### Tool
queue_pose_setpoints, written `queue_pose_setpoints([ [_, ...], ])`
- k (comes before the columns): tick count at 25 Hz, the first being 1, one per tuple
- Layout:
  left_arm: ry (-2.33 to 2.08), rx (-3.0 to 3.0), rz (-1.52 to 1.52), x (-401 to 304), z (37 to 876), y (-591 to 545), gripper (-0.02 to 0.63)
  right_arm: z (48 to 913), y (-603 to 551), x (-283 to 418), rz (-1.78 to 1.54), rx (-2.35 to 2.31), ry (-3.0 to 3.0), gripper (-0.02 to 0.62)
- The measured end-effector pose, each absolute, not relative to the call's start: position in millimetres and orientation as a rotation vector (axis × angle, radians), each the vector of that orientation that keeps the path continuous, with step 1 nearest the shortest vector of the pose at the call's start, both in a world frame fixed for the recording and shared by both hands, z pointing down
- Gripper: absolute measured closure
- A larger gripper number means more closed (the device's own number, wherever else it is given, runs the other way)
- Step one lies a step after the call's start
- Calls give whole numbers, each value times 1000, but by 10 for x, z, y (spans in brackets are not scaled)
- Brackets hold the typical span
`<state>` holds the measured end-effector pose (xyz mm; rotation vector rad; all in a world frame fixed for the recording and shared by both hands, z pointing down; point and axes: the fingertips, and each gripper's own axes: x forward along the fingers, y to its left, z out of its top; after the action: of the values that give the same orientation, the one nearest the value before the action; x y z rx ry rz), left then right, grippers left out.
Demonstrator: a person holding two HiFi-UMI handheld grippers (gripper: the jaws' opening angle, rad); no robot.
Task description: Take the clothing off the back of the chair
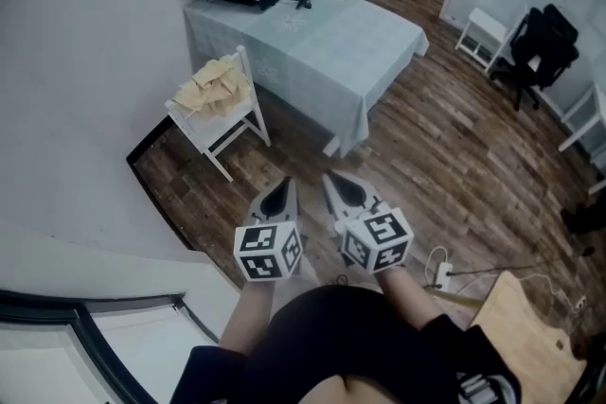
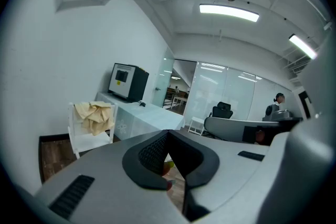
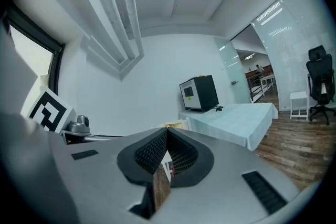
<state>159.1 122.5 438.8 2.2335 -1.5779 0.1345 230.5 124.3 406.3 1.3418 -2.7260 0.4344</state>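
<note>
On the white chair (image 1: 223, 133) at the table's (image 1: 312, 47) near corner, the cloth (image 1: 214, 86) lies draped over the back rail, a crumpled beige heap spilling toward the seat. It looks light, soft and limp, so it will likely sag and unfold once lifted, and a single thin layer could slip from the pads. The best hold is probably a thick bunched fold near the top of the rail, lifted up and clear so that nothing snags on the back. The left gripper (image 1: 283, 188) and right gripper (image 1: 336, 185) are held side by side low in front of the person, well apart from the chair, pointing toward it and slightly down. Both sets of jaws are pressed together with nothing between them, so they must spread before any grasp.
</note>
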Motion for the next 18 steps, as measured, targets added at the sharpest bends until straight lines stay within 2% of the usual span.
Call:
queue_pose_setpoints([
  [18, -1566, 2209, 129, 954, 4428, 174, 611, 4073, 129, 1770, 533, 1447, -2713, 583],
])
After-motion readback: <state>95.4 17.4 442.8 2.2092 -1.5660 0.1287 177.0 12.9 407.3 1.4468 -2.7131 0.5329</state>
